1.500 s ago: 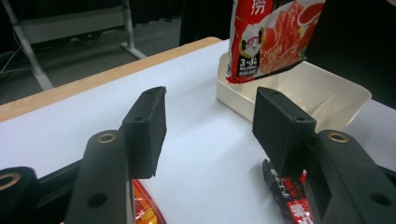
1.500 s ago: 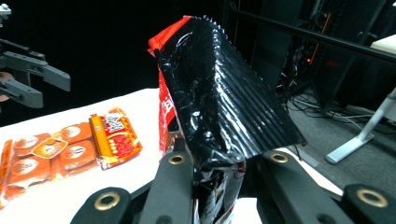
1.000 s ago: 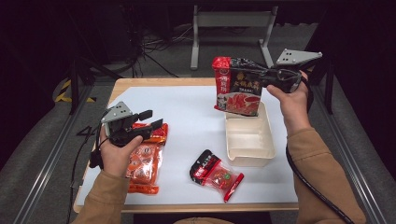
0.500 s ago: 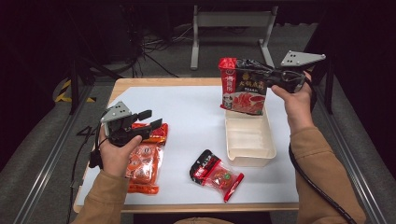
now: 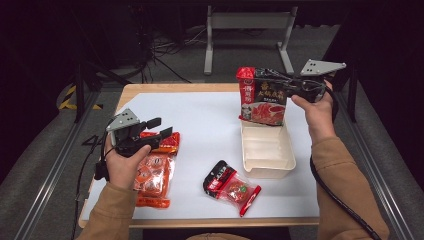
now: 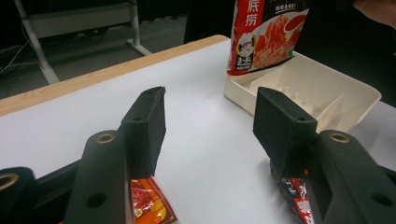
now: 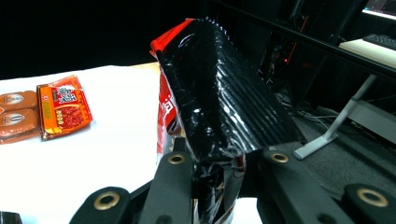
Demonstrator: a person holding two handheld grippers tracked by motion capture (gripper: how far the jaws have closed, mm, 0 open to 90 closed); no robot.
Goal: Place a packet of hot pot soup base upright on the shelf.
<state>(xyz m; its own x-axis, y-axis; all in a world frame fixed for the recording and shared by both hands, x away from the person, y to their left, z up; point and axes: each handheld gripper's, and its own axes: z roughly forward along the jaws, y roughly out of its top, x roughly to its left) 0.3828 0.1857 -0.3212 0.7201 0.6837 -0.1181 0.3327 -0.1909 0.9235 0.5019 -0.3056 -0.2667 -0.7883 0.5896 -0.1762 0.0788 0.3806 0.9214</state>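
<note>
Right gripper [image 5: 274,86] is clamped on the top edge of a red-and-black pouch [image 5: 262,97], held upright in the air over the far end of the cream tray [image 5: 267,150]. In the high view the pouch's bottom edge overlaps the tray's far rim; can't tell if it touches. In the right gripper view the black back of the pouch [image 7: 219,98] sits pinched between the jaws.

Tray sits on the right side of the desk [image 5: 210,125], long axis running near to far, ribbed dividers inside [image 6: 299,93].

Left gripper [image 5: 161,129] is released, jaws spread apart, hovering over the left side of the desk with nothing between them. In the left gripper view [image 6: 210,126] it looks toward the tray and the hanging pouch [image 6: 266,37].

Under the left hand [image 5: 125,162]: an orange sausage pack [image 5: 155,175] lying flat near the desk's left edge, with a smaller orange-red packet [image 5: 167,142] just beyond it on the far side, partly beneath the gripper. Both appear at far left in the right gripper view, sausage pack [image 7: 16,116] beside the packet [image 7: 65,109].

A red-and-black sachet [image 5: 231,186] lies flat at the near centre of the desk, just left of the tray's near corner, apart from it.
</note>
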